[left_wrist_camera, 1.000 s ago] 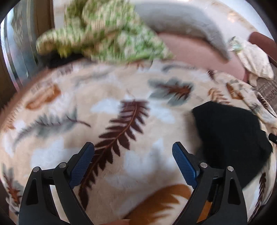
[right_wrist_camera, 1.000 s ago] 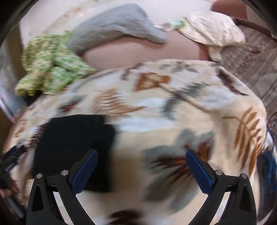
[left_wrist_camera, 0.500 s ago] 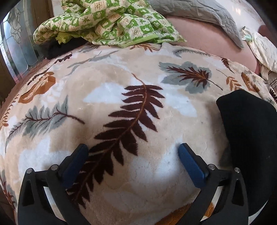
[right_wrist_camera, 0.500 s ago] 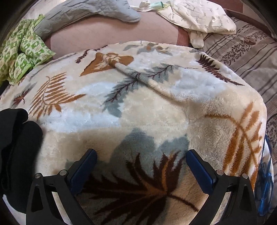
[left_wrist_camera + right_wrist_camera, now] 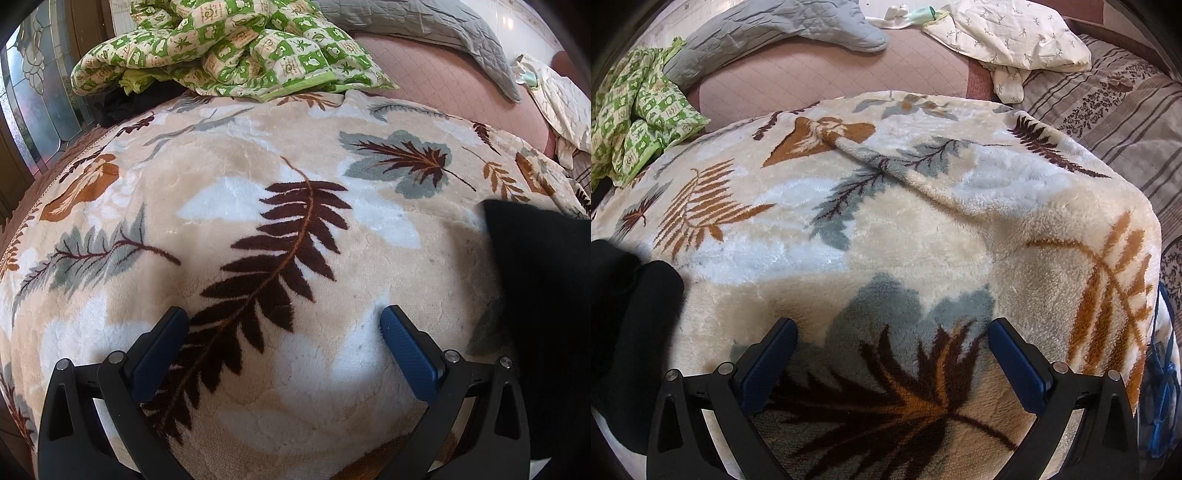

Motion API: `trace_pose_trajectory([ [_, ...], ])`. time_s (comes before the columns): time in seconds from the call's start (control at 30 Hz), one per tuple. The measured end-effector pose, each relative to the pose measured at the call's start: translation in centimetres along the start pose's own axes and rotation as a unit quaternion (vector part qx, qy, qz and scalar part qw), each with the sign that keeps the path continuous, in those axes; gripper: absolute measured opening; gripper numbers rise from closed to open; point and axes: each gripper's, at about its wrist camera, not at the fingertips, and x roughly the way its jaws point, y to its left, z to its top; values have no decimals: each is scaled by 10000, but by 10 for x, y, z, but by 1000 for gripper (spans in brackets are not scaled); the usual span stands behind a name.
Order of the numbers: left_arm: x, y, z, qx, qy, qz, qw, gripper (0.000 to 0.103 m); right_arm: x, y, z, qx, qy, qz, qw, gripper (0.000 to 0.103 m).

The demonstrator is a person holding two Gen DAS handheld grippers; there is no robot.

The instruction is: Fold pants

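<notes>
The black pants [image 5: 543,295] lie folded on the cream leaf-patterned blanket [image 5: 258,184], at the right edge of the left wrist view. They also show at the left edge of the right wrist view [image 5: 624,325]. My left gripper [image 5: 284,321] is open and empty, just above the blanket, to the left of the pants. My right gripper [image 5: 892,332] is open and empty, above the blanket [image 5: 923,221], to the right of the pants. Neither gripper touches the pants.
A green patterned quilt [image 5: 229,48] is heaped at the back left. A grey quilted cover [image 5: 783,33] and a cream printed cloth [image 5: 1008,33] lie on the pink mattress [image 5: 831,74] behind. A striped sheet [image 5: 1126,122] lies at the right. A glass door [image 5: 37,110] stands left.
Both grippers have moved apart, away from the pants. The pants have slid to the edge of each view. Both grippers stay open and sit lower, closer to the blanket.
</notes>
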Motion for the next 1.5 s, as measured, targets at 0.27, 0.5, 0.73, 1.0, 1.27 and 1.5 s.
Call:
trace_pose_trajectory([
  [0.27, -1, 0, 0, -10, -2, -17, 10000, 103, 1, 2, 0, -7, -7, -10, 10000, 102],
  [0.5, 0, 0, -1, -14, -6, -10, 10000, 103, 1, 2, 0, -1, -7, -6, 10000, 102],
  [0.73, 0, 0, -1, -13, -8, -4, 10000, 103, 1, 3, -1, 6, -18, -4, 10000, 102],
  [1.0, -1, -2, 0, 3, -24, 13, 10000, 103, 1, 7, -2, -10, -2, -23, 10000, 102],
  [1.27, 1, -1, -1, -14, -32, -9, 10000, 103, 1, 6, -2, 3, -8, -4, 10000, 102],
  [1.5, 2, -1, -2, 7, 49, 53, 10000, 103, 2, 5, 0, 11, 31, -14, 10000, 102],
])
